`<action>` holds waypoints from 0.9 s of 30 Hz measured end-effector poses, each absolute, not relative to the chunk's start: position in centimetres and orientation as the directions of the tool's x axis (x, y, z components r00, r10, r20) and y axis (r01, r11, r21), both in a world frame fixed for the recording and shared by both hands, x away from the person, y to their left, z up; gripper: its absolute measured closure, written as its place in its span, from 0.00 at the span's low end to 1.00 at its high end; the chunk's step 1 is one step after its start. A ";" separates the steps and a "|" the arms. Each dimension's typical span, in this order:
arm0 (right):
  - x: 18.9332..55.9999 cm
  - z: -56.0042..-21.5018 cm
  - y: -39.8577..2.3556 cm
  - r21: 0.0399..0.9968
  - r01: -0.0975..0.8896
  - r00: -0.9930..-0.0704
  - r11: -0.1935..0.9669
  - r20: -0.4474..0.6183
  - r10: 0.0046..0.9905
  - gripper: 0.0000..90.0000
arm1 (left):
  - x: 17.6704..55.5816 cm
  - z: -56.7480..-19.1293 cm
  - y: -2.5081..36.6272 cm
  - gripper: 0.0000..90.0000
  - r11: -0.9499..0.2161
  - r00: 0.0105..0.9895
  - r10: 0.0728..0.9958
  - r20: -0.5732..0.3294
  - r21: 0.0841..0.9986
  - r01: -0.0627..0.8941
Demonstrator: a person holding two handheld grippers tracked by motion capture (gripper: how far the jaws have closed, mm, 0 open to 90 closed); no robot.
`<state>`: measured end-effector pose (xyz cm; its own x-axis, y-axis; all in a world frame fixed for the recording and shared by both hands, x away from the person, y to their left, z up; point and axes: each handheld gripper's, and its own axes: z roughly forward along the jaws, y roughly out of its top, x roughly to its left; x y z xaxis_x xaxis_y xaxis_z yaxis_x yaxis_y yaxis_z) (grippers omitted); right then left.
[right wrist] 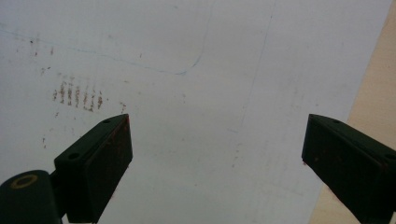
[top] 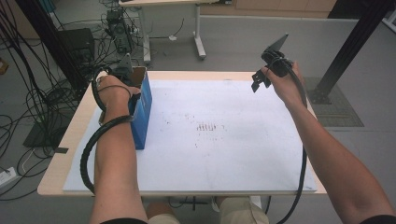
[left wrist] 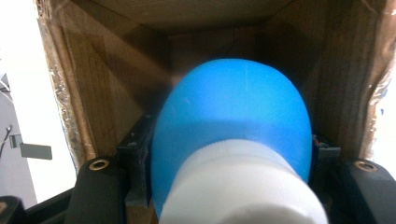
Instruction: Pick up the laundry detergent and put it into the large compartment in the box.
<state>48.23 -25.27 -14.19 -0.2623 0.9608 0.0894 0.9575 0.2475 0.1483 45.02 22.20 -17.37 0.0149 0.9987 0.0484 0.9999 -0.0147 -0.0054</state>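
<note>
My left gripper has its jaws clamped on a blue bottle with a white cap, down inside the cardboard box. Right gripper just hangs over the desk, jaws wide apart with nothing between them.

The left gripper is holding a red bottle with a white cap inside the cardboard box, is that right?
Not quite: the bottle is blue, not red, as the left gripper view shows. The left gripper does hold it, white cap toward the camera, inside the cardboard box.
</note>
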 end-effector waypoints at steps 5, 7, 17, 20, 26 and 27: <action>48.2 -14.2 -25.2 0.150 0.956 -0.265 0.251 0.088 0.960 0.10 | 45.0 -17.4 22.3 0.41 -0.013 0.014 0.999 0.046 -0.004 1.000; 48.2 -14.2 -25.2 0.149 0.956 -0.266 0.252 0.086 0.960 0.10 | 45.0 -17.4 22.3 0.41 -0.013 0.014 0.999 0.046 -0.004 1.000; 48.1 -14.1 -25.3 0.153 0.956 -0.264 0.248 0.093 0.960 0.10 | 44.9 -17.3 22.3 0.41 -0.016 0.017 0.999 0.046 -0.001 1.000; 48.0 -14.1 -25.4 0.157 0.956 -0.266 0.249 0.094 0.959 0.10 | 44.9 -17.3 22.2 0.41 -0.016 0.016 0.999 0.048 -0.001 1.000; 48.0 -14.0 -25.4 0.157 0.956 -0.264 0.248 0.093 0.960 0.10 | 44.9 -17.3 22.2 0.41 -0.020 0.020 0.999 0.049 0.000 1.000; 48.0 -14.0 -25.4 0.156 0.955 -0.266 0.250 0.092 0.959 0.10 | 44.9 -17.3 22.2 0.41 -0.019 0.019 0.999 0.049 0.001 1.000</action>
